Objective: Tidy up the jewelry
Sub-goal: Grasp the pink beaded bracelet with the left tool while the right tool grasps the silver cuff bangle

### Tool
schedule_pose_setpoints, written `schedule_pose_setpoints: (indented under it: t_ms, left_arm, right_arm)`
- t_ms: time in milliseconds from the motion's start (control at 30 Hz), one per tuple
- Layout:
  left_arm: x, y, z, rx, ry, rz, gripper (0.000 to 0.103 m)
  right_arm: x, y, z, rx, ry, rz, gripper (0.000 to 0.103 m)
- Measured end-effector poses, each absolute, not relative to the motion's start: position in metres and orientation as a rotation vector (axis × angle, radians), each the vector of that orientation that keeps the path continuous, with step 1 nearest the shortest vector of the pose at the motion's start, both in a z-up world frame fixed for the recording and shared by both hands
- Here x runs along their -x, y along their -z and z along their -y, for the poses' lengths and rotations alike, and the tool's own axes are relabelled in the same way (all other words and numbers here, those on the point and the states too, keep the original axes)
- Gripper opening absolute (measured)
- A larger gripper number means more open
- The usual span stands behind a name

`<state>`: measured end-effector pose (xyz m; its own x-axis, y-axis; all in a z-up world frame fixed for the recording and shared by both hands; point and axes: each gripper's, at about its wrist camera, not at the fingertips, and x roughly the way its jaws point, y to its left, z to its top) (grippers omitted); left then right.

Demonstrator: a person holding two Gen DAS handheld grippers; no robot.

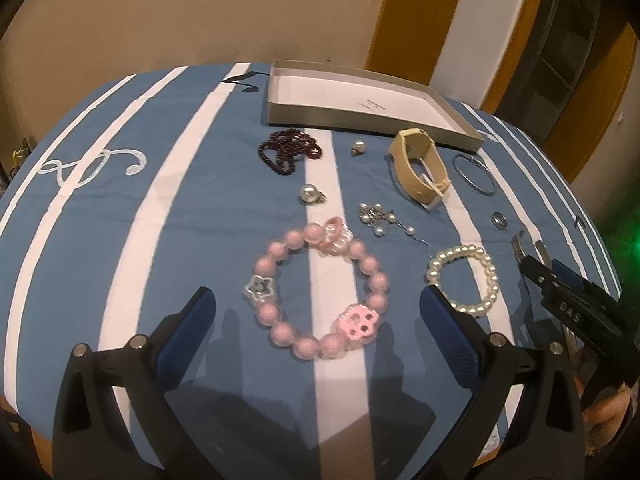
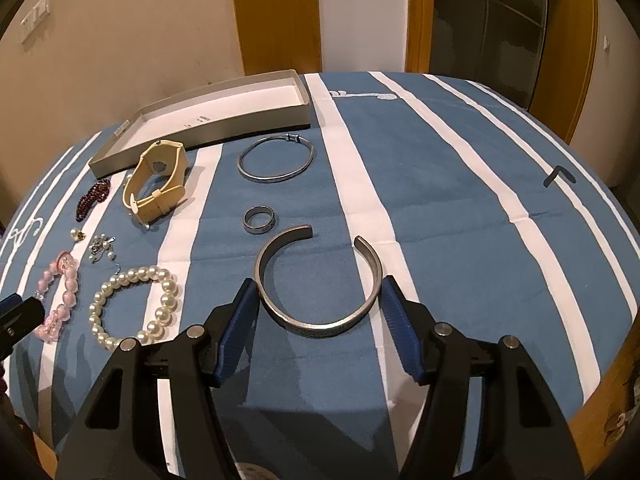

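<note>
My left gripper (image 1: 316, 292) is open wide and hovers over a pink bead bracelet (image 1: 376, 280) with a star and a flower charm, which lies between its fingers on the striped cloth. My right gripper (image 2: 318, 284) straddles a silver cuff bangle (image 2: 316, 326) that lies flat on the cloth. Its blue pads stand right beside the cuff's two sides, with no clear press on it. A grey open box (image 1: 360, 120) (image 2: 200, 132) sits at the back of the table.
Between the box and the grippers lie a pearl bracelet (image 2: 132, 304), a cream watch (image 2: 160, 184), a thin bangle (image 2: 276, 160), a ring (image 2: 260, 220), dark red beads (image 1: 288, 150), pearl earrings (image 1: 376, 216) and a pearl stud (image 1: 310, 192). A wall and wooden door frames stand behind the table.
</note>
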<state>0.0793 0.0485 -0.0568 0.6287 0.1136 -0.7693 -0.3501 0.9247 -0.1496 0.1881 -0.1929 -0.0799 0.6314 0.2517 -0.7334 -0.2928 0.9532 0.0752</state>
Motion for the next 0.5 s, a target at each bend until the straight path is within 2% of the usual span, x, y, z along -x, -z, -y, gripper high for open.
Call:
schedule_pose_setpoints:
  t_ms: [100, 200, 500]
  left_arm:
    - [-0.079, 0.055, -0.056, 0.300, -0.291, -0.845, 0.099]
    - [-0.081, 0.054, -0.063, 0.296, -0.312, -0.846, 0.089]
    - [-0.091, 0.065, -0.064, 0.243, -0.352, -0.895, 0.045]
  right_arm:
    - [-0.189, 0.080, 0.193, 0.049, -0.319, -0.833, 0.064]
    - [-0.189, 0.080, 0.193, 0.049, -0.326, -0.833, 0.064]
    - [-0.189, 0.079, 0.195, 0.038, -0.340, -0.834, 0.064]
